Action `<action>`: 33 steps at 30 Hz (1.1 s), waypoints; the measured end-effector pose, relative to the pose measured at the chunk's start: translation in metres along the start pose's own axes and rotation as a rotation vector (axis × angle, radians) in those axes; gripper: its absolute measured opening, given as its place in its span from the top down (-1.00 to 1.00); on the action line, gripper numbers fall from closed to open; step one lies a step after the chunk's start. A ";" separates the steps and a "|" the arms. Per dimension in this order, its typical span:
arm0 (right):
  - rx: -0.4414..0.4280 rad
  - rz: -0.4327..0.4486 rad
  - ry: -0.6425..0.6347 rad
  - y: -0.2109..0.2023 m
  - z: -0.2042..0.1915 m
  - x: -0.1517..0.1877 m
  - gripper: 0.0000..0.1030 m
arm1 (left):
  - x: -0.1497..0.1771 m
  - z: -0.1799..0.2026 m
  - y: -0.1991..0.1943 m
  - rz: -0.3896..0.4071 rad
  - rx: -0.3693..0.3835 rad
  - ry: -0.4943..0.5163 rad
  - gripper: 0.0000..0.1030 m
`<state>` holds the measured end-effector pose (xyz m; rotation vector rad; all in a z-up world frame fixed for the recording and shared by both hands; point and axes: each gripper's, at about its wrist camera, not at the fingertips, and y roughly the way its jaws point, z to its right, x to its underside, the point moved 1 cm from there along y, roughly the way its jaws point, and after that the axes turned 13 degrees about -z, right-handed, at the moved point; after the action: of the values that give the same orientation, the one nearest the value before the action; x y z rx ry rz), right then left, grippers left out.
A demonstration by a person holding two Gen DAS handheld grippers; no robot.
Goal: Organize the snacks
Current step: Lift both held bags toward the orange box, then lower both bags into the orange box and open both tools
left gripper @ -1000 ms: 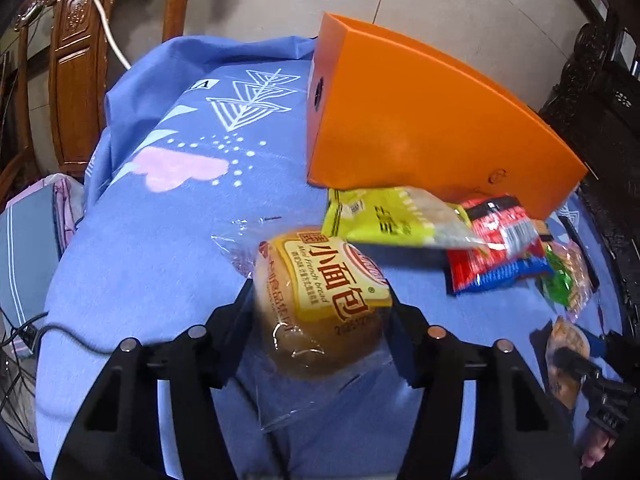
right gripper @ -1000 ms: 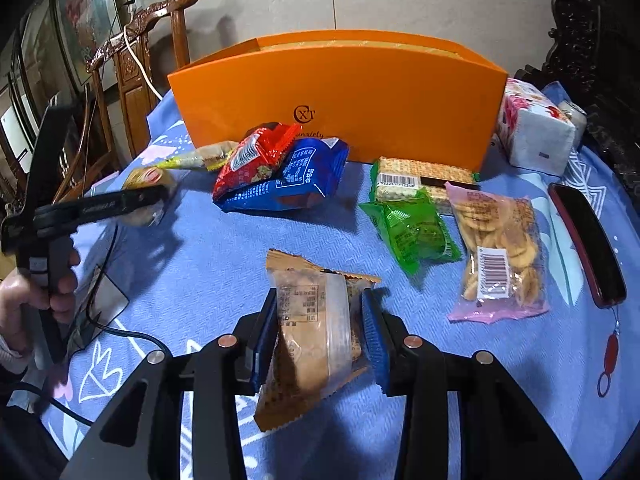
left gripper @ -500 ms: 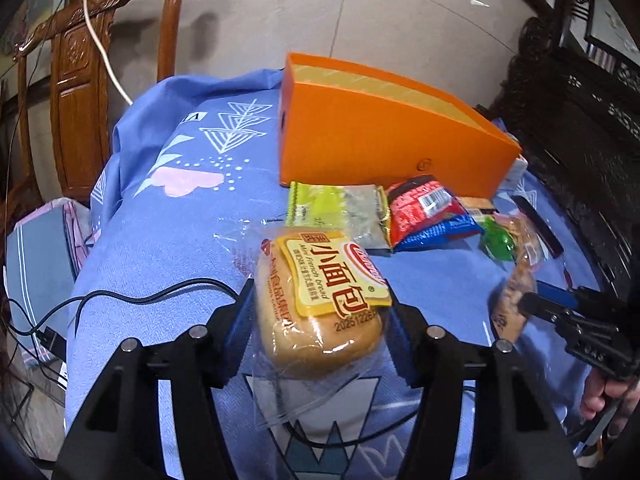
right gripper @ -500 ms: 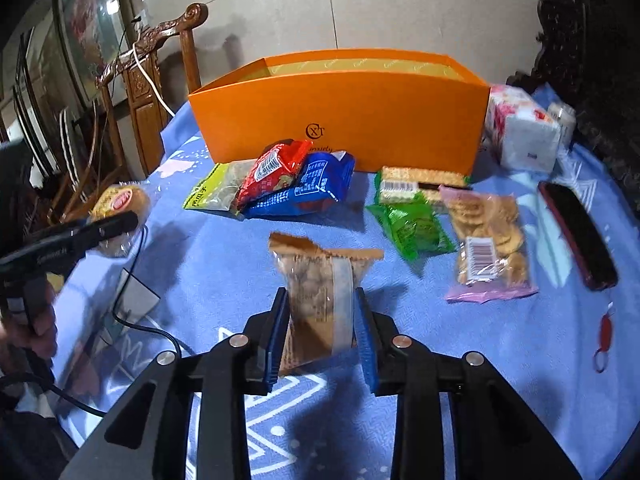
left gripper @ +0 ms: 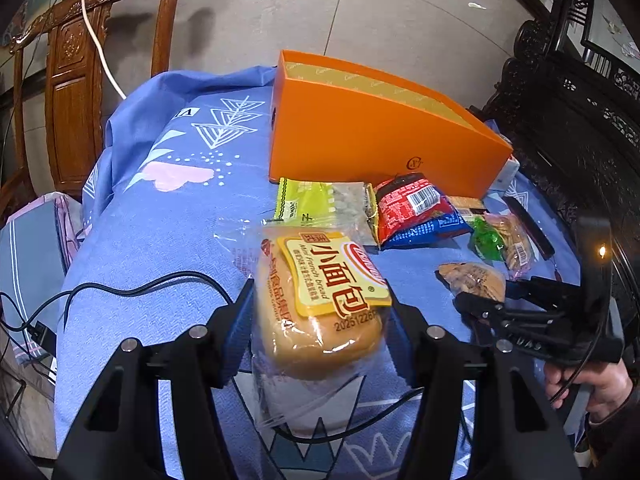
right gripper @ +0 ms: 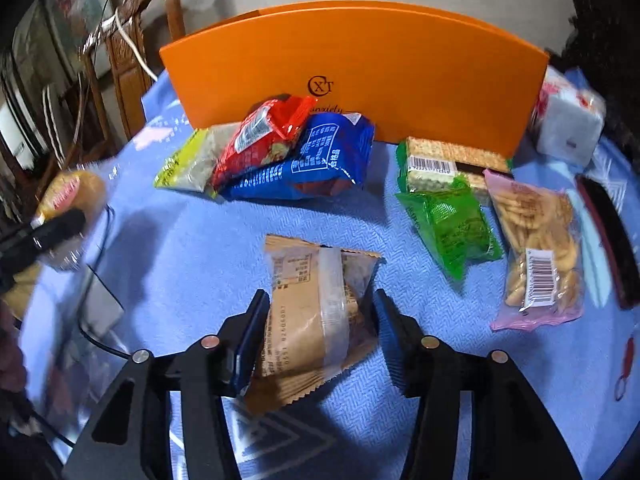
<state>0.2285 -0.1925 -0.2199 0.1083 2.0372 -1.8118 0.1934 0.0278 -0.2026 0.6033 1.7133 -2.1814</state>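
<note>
My left gripper (left gripper: 320, 292) is shut on a wrapped bread bun (left gripper: 316, 332) with a yellow label, held above the blue tablecloth (left gripper: 160, 248). In the right wrist view the same bun (right gripper: 72, 192) shows blurred at the far left. A brown snack packet (right gripper: 312, 300) lies between the fingers of my right gripper (right gripper: 320, 300). Its jaws are opening, and the right pad stands clear of the packet. The orange box (right gripper: 360, 72) stands open-topped at the back of the table. It sits beyond both grippers (left gripper: 380, 140).
In front of the box lie a yellow-green packet (right gripper: 188, 164), a red one (right gripper: 260, 140), a blue one (right gripper: 316, 160), crackers (right gripper: 448, 164), a green packet (right gripper: 452, 224) and bagged biscuits (right gripper: 536, 240). A tissue pack (right gripper: 568, 120) and dark case (right gripper: 608, 240) sit right. A black cable (left gripper: 140, 286) crosses left.
The left gripper lifted the bun and drew back from the box. The right gripper's jaws first tightened on the brown packet, then spread, and the gripper moved toward the box.
</note>
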 end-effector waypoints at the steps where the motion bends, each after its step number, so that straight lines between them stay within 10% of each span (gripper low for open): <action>1: -0.002 0.000 -0.001 -0.001 -0.001 0.001 0.06 | 0.000 0.000 -0.001 0.002 0.000 -0.001 -0.12; 18: -0.076 0.277 0.067 -0.111 0.009 -0.006 0.26 | -0.042 0.039 -0.050 0.131 0.048 0.111 -0.12; 31: -0.045 0.482 0.109 -0.158 0.050 -0.144 0.26 | -0.205 0.074 -0.067 0.268 0.063 0.156 -0.12; 33: -0.027 0.497 0.094 -0.155 0.050 -0.164 0.18 | -0.229 0.077 -0.061 0.263 0.048 0.160 -0.38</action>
<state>0.3403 -0.2297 -0.0218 0.6414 1.8783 -1.4870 0.3513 -0.0372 -0.0215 0.9793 1.5569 -2.0405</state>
